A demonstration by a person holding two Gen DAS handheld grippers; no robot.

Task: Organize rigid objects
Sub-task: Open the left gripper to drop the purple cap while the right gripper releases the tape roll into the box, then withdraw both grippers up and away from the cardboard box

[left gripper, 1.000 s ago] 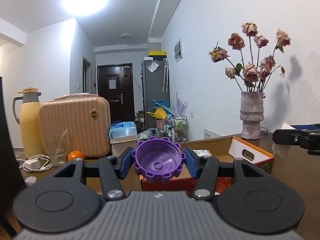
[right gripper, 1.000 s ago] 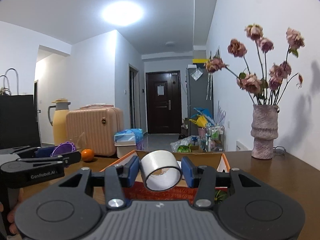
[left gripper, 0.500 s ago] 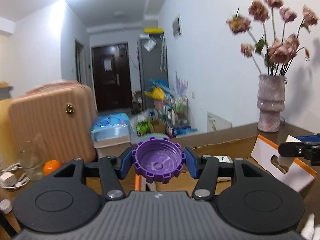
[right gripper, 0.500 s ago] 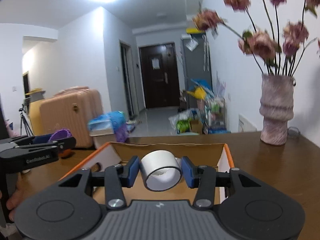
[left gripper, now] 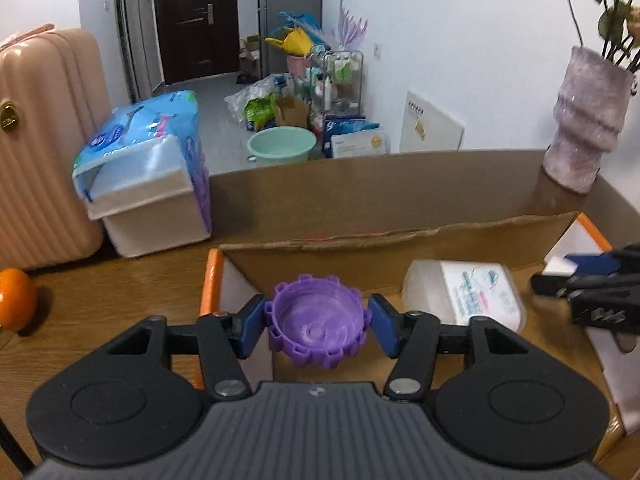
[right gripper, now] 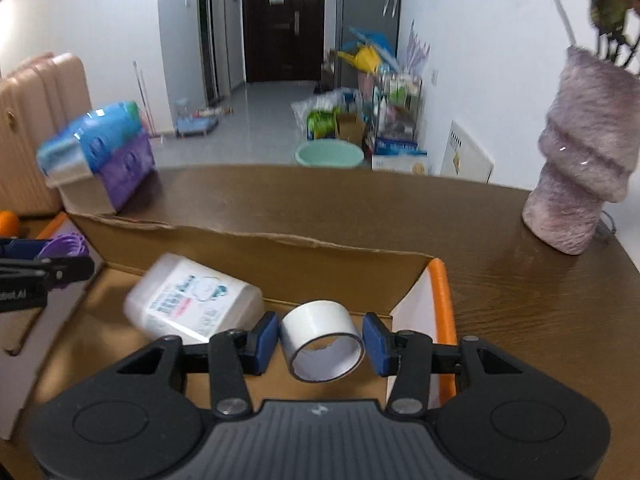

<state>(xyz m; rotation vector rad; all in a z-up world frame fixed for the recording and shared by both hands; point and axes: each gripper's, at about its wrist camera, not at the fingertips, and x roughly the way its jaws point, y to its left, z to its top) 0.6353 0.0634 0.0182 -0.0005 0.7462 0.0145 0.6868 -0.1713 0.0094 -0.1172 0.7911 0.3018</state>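
Left gripper [left gripper: 316, 322] is clenched on the purple cap [left gripper: 317, 326], blue pads pressing its ribbed rim from both sides, open side toward my camera. It hangs over the near-left corner of the cardboard box [left gripper: 360, 188], just inside the orange-edged flap.

Right gripper [right gripper: 320, 344] is clamped on the white tape roll [right gripper: 323, 340], hollow core toward the lens, poised over the right end of the same box [right gripper: 256, 236].

Between the two loads a white plastic container [right gripper: 192, 296] lies tilted on the box floor (motion-blurred in the right view, so I cannot read its label).

My judgement: both items are in place for release. I want to lower each until it nearly touches the cardboard before letting go. The cap should settle flat, but the roll may run toward the container if dropped on its edge, so tipping it onto a flat face seems wiser. Keep both clear of the flaps.

Farther off, a ridged vase [right gripper: 580, 176] stands on the brown table [right gripper: 500, 264], well apart from the box.
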